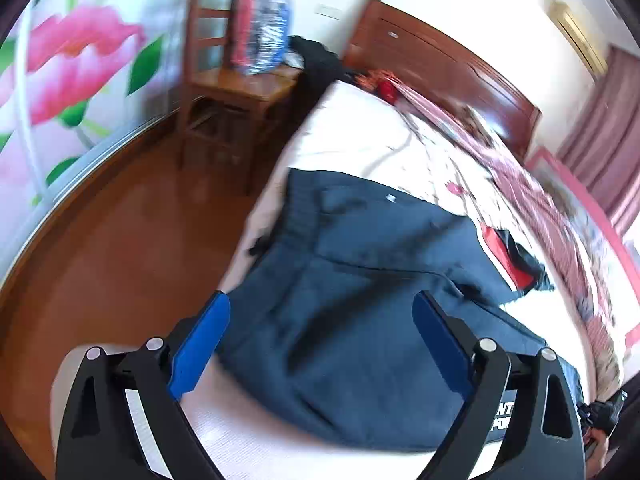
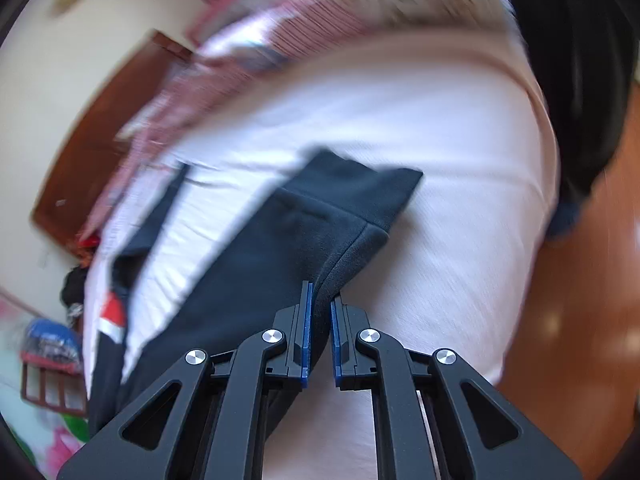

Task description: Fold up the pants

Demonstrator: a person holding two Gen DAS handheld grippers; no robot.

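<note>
I see the bed (image 1: 352, 128) with its white sheet filling most of both views, and the dark navy pants (image 1: 360, 280) lie across it by the bed's floor-side edge, waistband end toward the wooden headboard (image 1: 440, 52). My left hand-held gripper (image 1: 320, 308) hangs released above the pants, blue pads wide apart with nothing between them. My right hand-held gripper (image 2: 320, 292) is clenched on the cloth near the cuffs (image 2: 360, 196), which rest on bare sheet. A striped quilt (image 1: 532, 192) is bunched along the far edge. Wooden floor (image 1: 132, 248) lies open beside the bed, with a chair (image 1: 224, 76) near the headboard corner.
</note>
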